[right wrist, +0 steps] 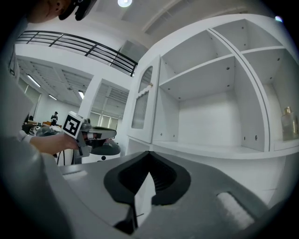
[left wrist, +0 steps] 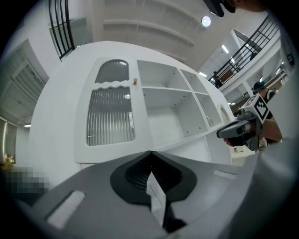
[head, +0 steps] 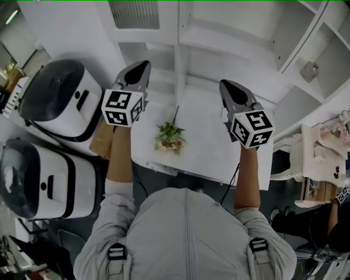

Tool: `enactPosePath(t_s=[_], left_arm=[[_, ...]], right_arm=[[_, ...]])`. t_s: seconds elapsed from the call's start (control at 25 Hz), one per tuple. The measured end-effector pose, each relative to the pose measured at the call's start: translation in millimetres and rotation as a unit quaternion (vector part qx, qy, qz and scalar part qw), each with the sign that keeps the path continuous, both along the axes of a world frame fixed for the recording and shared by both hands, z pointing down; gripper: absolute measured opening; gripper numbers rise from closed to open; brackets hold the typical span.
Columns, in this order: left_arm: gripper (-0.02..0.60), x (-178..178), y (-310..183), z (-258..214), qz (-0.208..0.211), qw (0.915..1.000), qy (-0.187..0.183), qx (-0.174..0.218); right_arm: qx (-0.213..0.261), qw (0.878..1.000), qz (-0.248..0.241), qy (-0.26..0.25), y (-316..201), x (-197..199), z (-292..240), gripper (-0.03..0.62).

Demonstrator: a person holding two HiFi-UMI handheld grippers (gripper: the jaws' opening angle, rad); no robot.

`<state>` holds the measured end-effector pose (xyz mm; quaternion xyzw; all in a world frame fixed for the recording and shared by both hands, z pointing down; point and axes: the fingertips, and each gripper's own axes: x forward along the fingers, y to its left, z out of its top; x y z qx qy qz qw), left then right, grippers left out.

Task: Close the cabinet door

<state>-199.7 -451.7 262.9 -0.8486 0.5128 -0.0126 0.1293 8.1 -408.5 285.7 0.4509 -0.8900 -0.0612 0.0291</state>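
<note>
The white cabinet (left wrist: 154, 93) stands ahead with a ribbed-glass door (left wrist: 110, 115) at its left and a small knob (left wrist: 135, 80) at the door's top right corner. The door lies flush with the cabinet front; the right gripper view shows the same door (right wrist: 141, 100) edge-on. My left gripper (left wrist: 150, 154) is shut and empty, held level a short way off the door (head: 134, 13). My right gripper (right wrist: 149, 154) is also shut and empty, facing the open shelves (right wrist: 210, 107). In the head view the left gripper (head: 143, 66) and the right gripper (head: 225, 86) hang side by side above a white table (head: 208, 147).
A small bunch of flowers (head: 169, 136) lies on the table between the grippers. Two white-and-black appliances (head: 60, 98) (head: 38, 180) stand at the left. A glass bottle (head: 310, 70) sits on a right-hand shelf. A white chair (head: 306, 158) is at the right.
</note>
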Motion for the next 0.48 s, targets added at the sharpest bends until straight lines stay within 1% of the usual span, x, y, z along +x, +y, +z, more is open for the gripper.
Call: enactPosePath(t_s=[0.16, 0.28, 0.48], left_arm=[[0.017, -17, 25, 10, -0.016, 0.9999, -0.004, -0.001], [0.017, -25, 39, 14, -0.017, 0.9998, -0.004, -0.003], [0.017, -38, 60, 5, -0.030, 0.9995, 0.000, 0.011]], right_arm=[[0.008, 1.000, -0.018, 0.012, 2, -19, -1, 0.002], [0.013, 0.999, -0.028, 0.014, 4, -30, -2, 0.002], [0.018, 0.999, -0.046, 0.016, 7, -48, -5, 0.002]])
